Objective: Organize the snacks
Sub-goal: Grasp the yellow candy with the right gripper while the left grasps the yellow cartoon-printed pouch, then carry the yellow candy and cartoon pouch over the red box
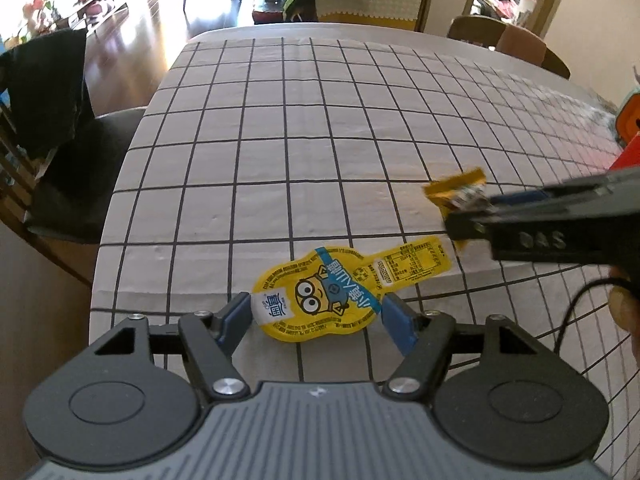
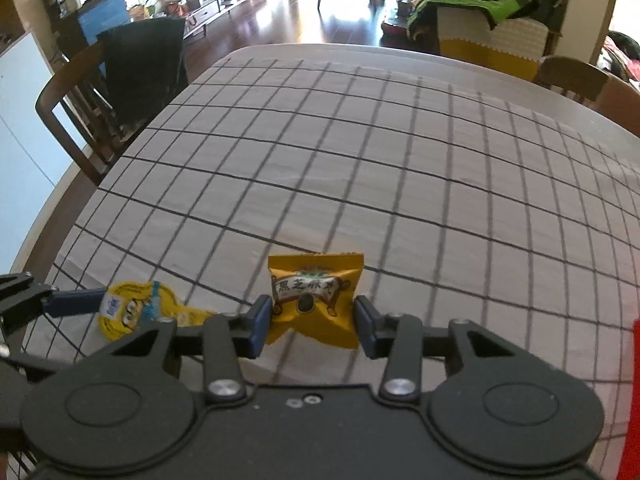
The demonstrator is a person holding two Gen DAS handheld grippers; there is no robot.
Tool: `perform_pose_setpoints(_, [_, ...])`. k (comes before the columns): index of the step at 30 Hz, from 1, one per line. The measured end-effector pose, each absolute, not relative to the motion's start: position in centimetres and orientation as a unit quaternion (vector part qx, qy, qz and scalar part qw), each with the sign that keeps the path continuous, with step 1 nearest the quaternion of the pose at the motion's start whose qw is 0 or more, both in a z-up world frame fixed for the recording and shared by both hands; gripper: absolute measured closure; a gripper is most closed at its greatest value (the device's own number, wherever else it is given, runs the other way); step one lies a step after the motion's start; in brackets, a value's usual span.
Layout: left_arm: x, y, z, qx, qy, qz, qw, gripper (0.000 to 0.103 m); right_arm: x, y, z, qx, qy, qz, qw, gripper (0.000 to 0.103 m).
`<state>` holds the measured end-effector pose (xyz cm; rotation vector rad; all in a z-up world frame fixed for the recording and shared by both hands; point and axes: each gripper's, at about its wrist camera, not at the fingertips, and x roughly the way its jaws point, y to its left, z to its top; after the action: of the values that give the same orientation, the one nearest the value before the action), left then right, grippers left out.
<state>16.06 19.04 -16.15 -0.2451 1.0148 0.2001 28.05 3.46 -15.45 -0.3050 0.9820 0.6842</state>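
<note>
A flat yellow pouch [image 1: 320, 292] printed with a goggle-eyed cartoon figure lies on the checked tablecloth [image 1: 280, 140] near the table's front left edge. My left gripper [image 1: 314, 318] is open and straddles its wide end, a blue pad on each side, and the pouch lies undeformed. The right wrist view shows that pouch [image 2: 136, 312] at lower left with one left finger [image 2: 76, 306] against its white cap. My right gripper [image 2: 312, 322] is shut on a small orange-yellow snack packet [image 2: 316, 296], held upright just above the cloth. The left wrist view has that packet [image 1: 454, 192] at the right.
A red box [image 1: 628, 152] stands at the table's right side, also a red box edge [image 2: 636, 400]. A chair draped in a black garment [image 2: 140, 68] stands off the left edge. A hand [image 1: 624, 308] grips the right tool. The cloth beyond holds only grid lines.
</note>
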Motion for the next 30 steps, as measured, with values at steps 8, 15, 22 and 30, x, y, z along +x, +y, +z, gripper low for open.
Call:
perform_pose_setpoints(8, [14.1,19.0,-15.3,-0.135,0.474,0.104,0.864,0.032,27.2,-0.7,-14.6,-0.124,0.467,0.302,0.822,0.060])
perform_pose_setpoints(15, [12.4,18.1,-14.0,-0.152,0.459,0.111,0.868,0.032,24.9,-4.1,-12.0,-0.119,0.453,0.297,0.832,0.060])
perform_pose_setpoints(22, [11.8,15.7,-10.9,-0.147,0.442,0.100,0.879,0.032,22.8,-7.3,-9.4,-0.110,0.431,0.295,0.845,0.060])
perform_pose_setpoints(30, [12.9,10.7,-7.2,-0.130,0.421,0.071,0.895,0.032,22.2,-13.1,-6.4,-0.073,0.414,0.282,0.862,0.060])
